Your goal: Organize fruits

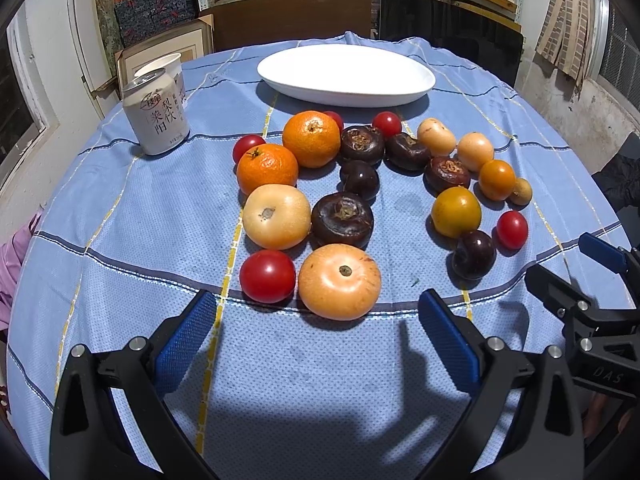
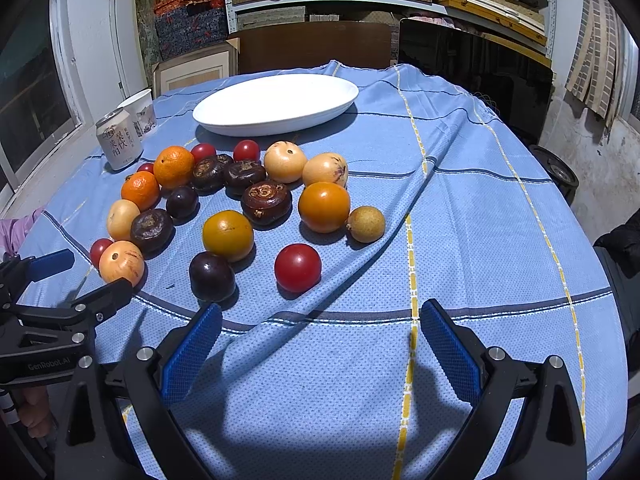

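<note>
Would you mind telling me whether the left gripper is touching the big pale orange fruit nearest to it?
Apart. In the left wrist view, the open left gripper sits short of the pale orange fruit, with blue tablecloth visible between each pad and the fruit.

A table under a blue checked cloth carries loose fruits just ahead of the grippers, a white dish beyond, a can far left.

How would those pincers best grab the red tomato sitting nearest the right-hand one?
Grip the red tomato across its round middle, coming in from the near side with the right gripper, jaws open on either flank. It sits apart from the dark plum, so both flanks look free.
</note>
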The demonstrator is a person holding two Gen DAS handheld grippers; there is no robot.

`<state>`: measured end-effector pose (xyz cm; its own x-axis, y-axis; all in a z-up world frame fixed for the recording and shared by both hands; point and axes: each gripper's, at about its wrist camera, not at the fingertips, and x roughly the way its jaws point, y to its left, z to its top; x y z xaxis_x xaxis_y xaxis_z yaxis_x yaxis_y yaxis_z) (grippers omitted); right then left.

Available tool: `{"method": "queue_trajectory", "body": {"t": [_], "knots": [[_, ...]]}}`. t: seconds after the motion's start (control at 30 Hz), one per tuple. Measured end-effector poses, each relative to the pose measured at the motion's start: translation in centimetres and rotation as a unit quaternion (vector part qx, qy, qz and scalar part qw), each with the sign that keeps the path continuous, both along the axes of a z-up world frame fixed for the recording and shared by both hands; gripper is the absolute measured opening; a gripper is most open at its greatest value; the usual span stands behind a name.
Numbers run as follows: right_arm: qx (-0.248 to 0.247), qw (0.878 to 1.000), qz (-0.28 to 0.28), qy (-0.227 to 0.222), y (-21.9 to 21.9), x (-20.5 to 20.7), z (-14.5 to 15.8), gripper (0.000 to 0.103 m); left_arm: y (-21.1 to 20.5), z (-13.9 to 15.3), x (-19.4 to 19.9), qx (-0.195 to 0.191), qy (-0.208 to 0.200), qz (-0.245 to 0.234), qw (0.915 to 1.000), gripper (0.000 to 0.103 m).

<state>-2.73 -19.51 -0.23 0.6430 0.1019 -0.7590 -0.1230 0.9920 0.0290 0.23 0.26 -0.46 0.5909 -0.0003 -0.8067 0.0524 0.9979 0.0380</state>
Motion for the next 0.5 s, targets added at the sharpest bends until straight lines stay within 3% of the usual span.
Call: {"method": "queue_trajectory", "body": {"t": [0.3,0.5], "knots": [[-0.03,0.999,0.015,-0.004,-0.6,-0.2,0.0,0.1,1.9,-0.2,0.2,0.0,-0.005,-0.018,0.9998,0.099],[-0.014,0.999,0.035,0.001,-0.8,-0.2,-0.2,0.1,3.2,-0.7,0.7,-0.021,0.012,-0.022,0.9994,0.099]]}}
